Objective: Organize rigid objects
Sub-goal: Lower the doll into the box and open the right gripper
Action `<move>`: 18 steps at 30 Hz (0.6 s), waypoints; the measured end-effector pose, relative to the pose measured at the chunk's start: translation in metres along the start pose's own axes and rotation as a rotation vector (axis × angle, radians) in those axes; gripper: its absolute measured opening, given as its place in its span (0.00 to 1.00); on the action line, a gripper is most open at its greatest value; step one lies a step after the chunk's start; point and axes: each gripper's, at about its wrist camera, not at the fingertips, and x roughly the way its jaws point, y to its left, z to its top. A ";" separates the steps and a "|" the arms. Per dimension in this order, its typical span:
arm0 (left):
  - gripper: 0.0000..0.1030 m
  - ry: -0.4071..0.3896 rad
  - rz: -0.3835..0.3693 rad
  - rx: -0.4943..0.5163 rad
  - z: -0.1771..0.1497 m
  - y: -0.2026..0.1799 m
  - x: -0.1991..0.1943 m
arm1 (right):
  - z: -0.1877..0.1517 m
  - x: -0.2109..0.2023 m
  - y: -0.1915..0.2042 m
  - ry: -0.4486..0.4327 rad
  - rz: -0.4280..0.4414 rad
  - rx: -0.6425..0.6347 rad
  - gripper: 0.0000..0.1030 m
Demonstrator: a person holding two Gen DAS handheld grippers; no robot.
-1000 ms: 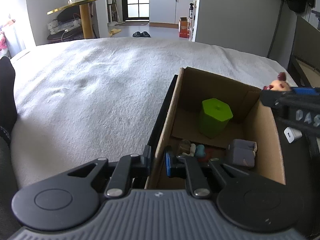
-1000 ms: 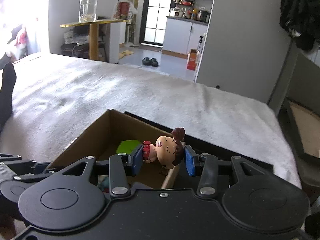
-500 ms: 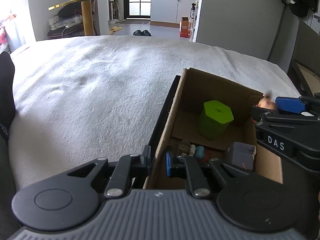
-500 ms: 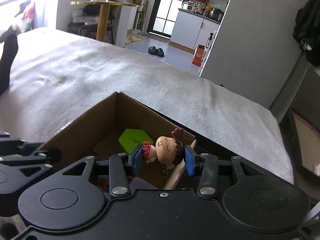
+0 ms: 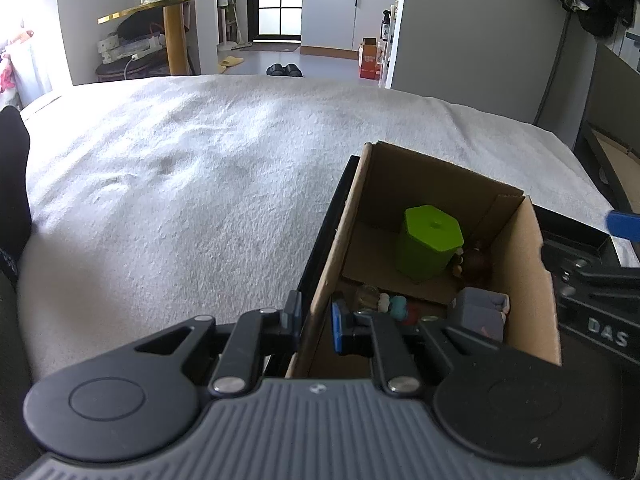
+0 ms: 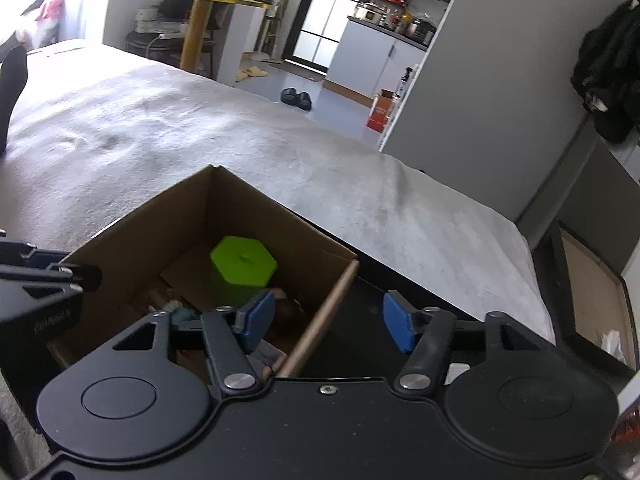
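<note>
L gripper (image 5: 314,322) fingers clamped on cardboard box (image 5: 532,280) wall, R gripper (image 6: 328,322) fingers just opened, empty, doll figure (image 5: 474,260) in box beside green container (image 5: 430,242)

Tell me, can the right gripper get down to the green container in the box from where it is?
Probably yes. The right gripper is open and empty above the box, whose top is open; the green container stands upright, nothing over it.

text: "DAS" | on: black plastic body of the right gripper (image 5: 600,320) | place: right of the left claw, beside the box | other text: unreadable
</note>
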 end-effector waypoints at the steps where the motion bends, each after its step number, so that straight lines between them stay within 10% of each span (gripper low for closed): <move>1: 0.14 -0.002 0.002 0.002 0.000 0.000 -0.001 | -0.001 -0.002 -0.003 0.002 -0.008 0.003 0.65; 18: 0.41 -0.019 -0.004 0.042 0.005 -0.007 -0.010 | -0.025 -0.015 -0.041 0.019 -0.046 0.112 0.79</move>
